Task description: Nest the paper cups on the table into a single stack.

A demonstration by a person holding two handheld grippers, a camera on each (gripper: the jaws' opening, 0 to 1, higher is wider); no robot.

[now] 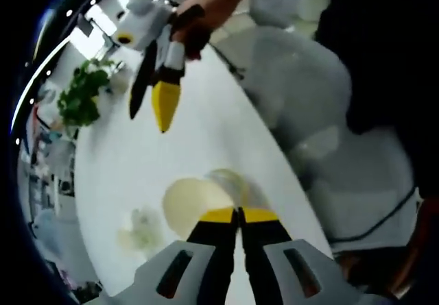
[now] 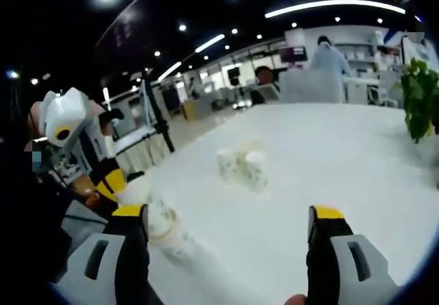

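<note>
- Your left tool (image 1: pixel 239 216) has its yellow-tipped jaws pressed together, and they appear to pinch the rim of a paper cup (image 1: pixel 195 205) whose open mouth faces the left gripper view; the picture is blurred, so treat the grip as likely, not certain
- In the right gripper view that same left tool (image 2: pixel 113 181) sits at the near left edge of the white surface (image 2: pixel 343 161), with a cup (image 2: pixel 168 229) lying tilted just beside it
- Your right tool (image 2: pixel 226 219) is spread wide with nothing between its jaws; in the left gripper view it hangs above the surface (image 1: pixel 137 161), apart from any cup
- A small cluster of cups (image 2: pixel 243 168) stands upright near the middle of the surface, close together; you cannot tell from here whether any are already nested
- A leafy green plant (image 2: pixel 420 96) stands at the far right edge, well apart from the cups
- As a judgement: the task is at an early to middle stage. One cup is in hand, the cluster is not yet one stack, and you have most of the nesting left to do
</note>
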